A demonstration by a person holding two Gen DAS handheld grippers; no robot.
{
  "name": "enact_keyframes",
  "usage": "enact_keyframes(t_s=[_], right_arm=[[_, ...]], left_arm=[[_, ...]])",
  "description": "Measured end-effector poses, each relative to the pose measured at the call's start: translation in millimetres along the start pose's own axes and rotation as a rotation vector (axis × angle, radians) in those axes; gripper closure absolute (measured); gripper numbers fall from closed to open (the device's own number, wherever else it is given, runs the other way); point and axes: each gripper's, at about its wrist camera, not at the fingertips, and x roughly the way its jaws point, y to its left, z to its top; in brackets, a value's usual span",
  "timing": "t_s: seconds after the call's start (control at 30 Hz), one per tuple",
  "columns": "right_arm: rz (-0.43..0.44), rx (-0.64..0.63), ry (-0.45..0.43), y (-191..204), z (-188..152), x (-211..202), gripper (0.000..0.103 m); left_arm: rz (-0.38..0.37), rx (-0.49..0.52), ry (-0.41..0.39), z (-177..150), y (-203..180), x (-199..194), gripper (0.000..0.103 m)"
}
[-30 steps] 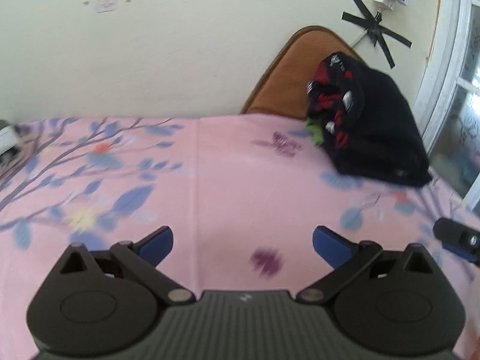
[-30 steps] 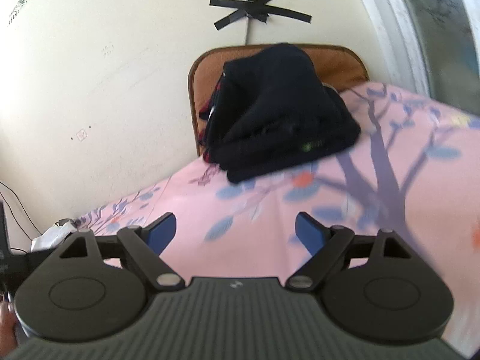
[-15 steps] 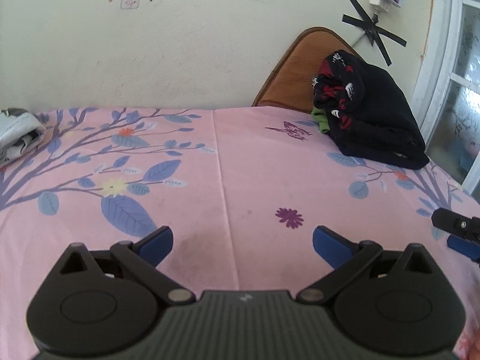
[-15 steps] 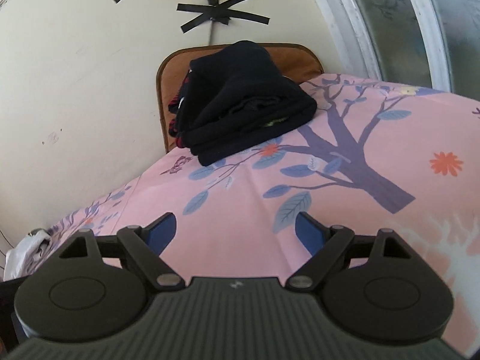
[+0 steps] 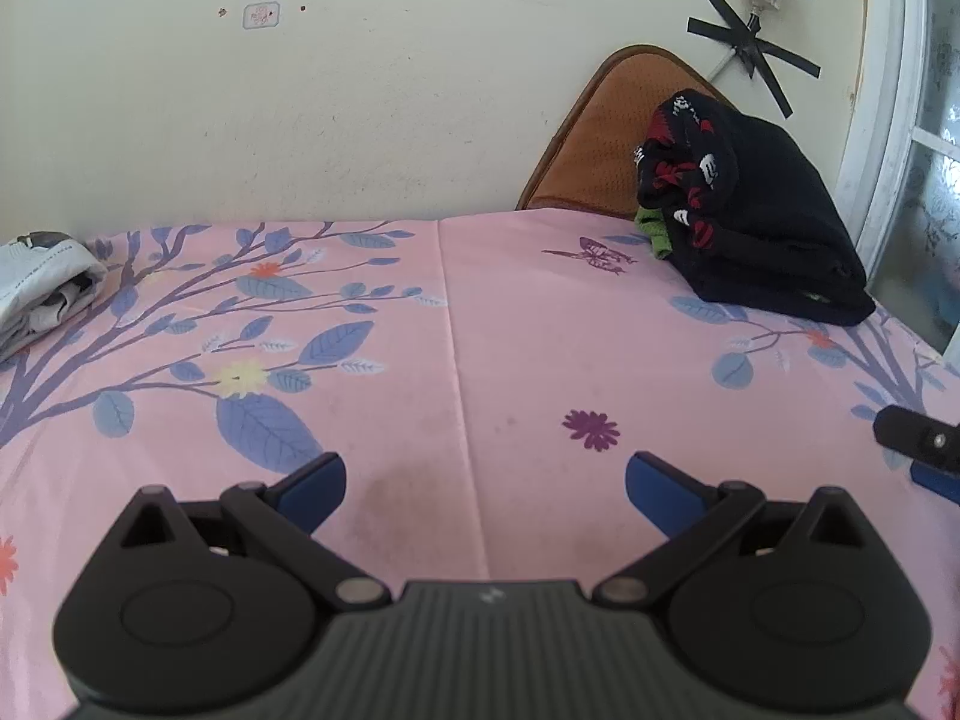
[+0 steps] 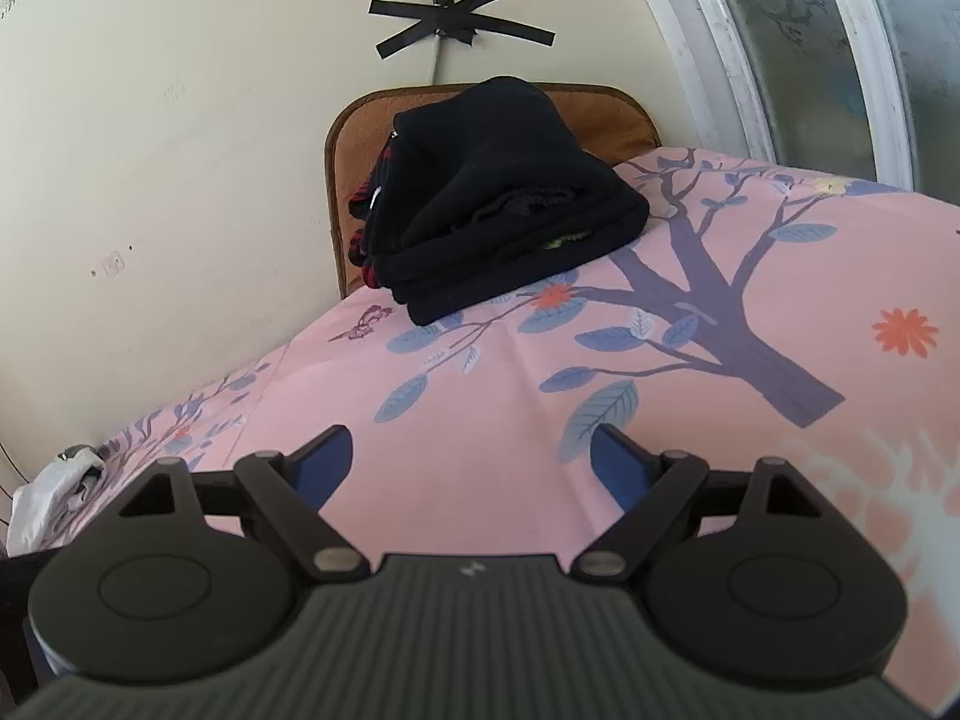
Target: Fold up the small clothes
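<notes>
Both tongs, left and right, released over bare pink sheet, dark folded pile near its far edge.

The bed sheet is pink, printed with purple tree branches, blue leaves, and orange, yellow and violet flowers. On it, against the brown chair back, lies a black stack of folded clothes showing a red-and-white print and a green edge. Far across the sheet from that stack sits a white garment with grey markings; both grippers have blue fingertips on black bodies.
</notes>
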Motion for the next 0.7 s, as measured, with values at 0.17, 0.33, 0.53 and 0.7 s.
enact_keyframes(t_s=[0.17, 0.33, 0.53, 0.7], right_arm=[[0.015, 0.017, 0.001, -1.8, 0.4, -1.0, 0.014], [0.026, 0.03, -0.001, -3.3, 0.5, -1.8, 0.014], [0.033, 0.047, -0.003, -5.0, 1.1, -2.6, 0.014], [0.033, 0.046, -0.004, -4.5, 0.7, -2.7, 0.014]], left_arm=[[0.018, 0.006, -0.001, -0.2, -1.2, -0.2, 0.0], [0.032, 0.025, 0.003, -0.3, -3.9, 0.2, 0.0], [0.035, 0.053, -0.006, -1.5, -6.9, -1.5, 0.0], [0.024, 0.045, -0.005, -1.4, -4.9, -1.4, 0.0]])
